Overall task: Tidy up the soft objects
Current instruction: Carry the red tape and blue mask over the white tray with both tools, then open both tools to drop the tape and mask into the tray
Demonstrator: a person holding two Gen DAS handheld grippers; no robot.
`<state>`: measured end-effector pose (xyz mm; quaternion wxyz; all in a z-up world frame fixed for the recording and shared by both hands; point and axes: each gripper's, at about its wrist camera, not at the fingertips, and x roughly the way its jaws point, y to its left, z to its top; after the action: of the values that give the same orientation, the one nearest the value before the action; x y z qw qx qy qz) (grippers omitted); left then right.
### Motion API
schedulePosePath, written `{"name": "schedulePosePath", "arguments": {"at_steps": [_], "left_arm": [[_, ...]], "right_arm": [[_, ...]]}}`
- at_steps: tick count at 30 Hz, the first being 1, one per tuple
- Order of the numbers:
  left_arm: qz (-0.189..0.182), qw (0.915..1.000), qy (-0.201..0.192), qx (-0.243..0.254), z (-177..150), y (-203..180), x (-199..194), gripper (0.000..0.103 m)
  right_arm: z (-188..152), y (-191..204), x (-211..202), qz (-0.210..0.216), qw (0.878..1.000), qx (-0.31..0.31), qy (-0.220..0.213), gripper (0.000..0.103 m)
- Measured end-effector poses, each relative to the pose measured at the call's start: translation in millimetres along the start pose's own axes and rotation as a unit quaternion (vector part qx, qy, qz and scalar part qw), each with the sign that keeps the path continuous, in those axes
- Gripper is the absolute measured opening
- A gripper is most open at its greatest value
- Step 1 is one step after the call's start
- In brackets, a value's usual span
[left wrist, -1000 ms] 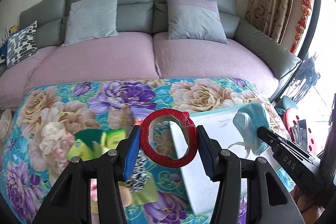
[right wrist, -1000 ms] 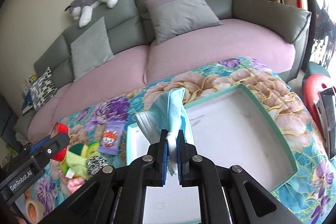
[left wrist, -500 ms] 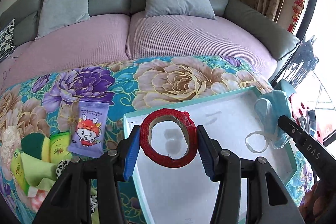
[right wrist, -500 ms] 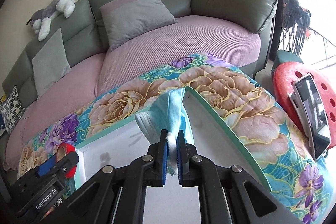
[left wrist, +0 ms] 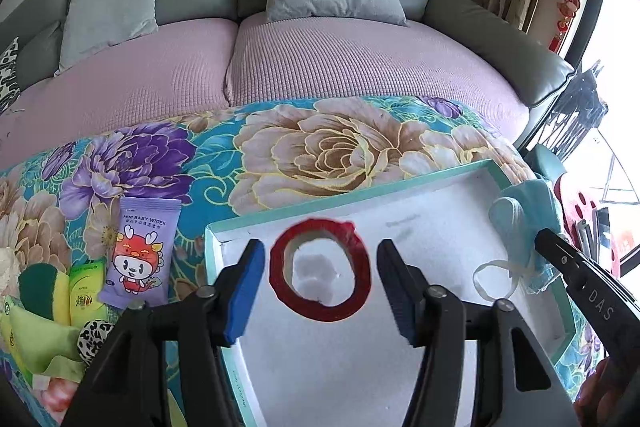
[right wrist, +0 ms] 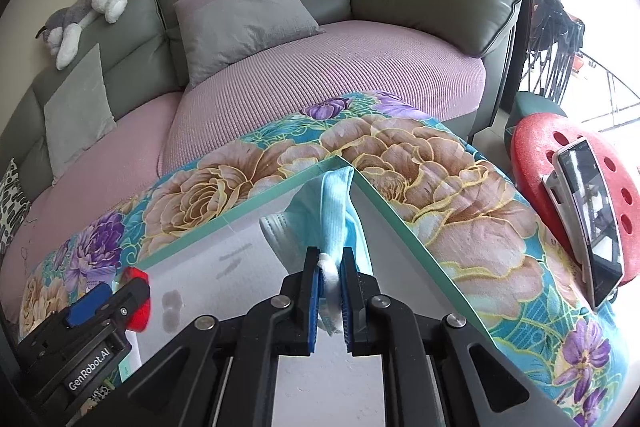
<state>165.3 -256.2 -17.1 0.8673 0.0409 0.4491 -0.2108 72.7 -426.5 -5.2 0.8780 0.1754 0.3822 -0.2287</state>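
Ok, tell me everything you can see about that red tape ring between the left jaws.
The red tape ring is a thin, glossy red roll with an open centre, slightly squashed into an oval, one edge ragged. It sits over the white inside of the teal-rimmed shallow box, facing the left camera. The left gripper is opening: its blue-padded jaws stand clear on both sides, touching nothing. Whether the ring rests on the floor yet, I cannot tell.

Bare tray (left wrist: 436, 227) floor beyond red ring (left wrist: 320, 269)

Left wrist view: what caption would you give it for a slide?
The left gripper opens its jaws around a red tape ring over the white tray, pads clear of it.
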Motion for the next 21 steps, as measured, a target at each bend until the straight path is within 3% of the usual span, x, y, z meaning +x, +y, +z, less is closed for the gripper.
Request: {"name": "schedulePosePath", "arguments": {"at_steps": [1, 2, 4, 7, 9, 11, 17, 21], "left_arm": [[0.002, 1.0000, -0.001, -0.001, 0, 0, -1, 0.081], [0.004, 1.0000, -0.003, -0.002, 0, 1, -2, 0.087], [0.005, 0.9999, -0.010, -0.007, 1, 3, -4, 0.088], [0.005, 0.9998, -0.017, -0.011, 2, 5, -9, 0.092], [0.007, 0.9997, -0.020, -0.012, 2, 6, -10, 0.102], [0.015, 0.9995, -0.025, -0.013, 0, 7, -11, 0.102], [0.071, 0.9967, -0.033, -0.020, -2, 20, -12, 0.102], [0.079, 0.9961, -0.028, -0.029, -3, 27, -12, 0.102]], "right_arm": [[0, 1, 0, -0.005, 1.000, -0.002, 0.001, 0.020], [-1, 1, 0, -0.010, 1.000, -0.005, 0.002, 0.034], [-1, 1, 1, -0.014, 1.000, -0.008, 0.008, 0.058], [-2, 1, 2, -0.016, 1.000, -0.011, 0.017, 0.066], [-3, 3, 3, -0.023, 0.999, -0.019, 0.022, 0.081], [-4, 4, 3, -0.027, 0.999, -0.025, 0.024, 0.103], [-6, 6, 2, -0.047, 0.998, -0.037, 0.030, 0.103], [-7, 5, 3, -0.051, 0.997, -0.036, 0.035, 0.103]]}}
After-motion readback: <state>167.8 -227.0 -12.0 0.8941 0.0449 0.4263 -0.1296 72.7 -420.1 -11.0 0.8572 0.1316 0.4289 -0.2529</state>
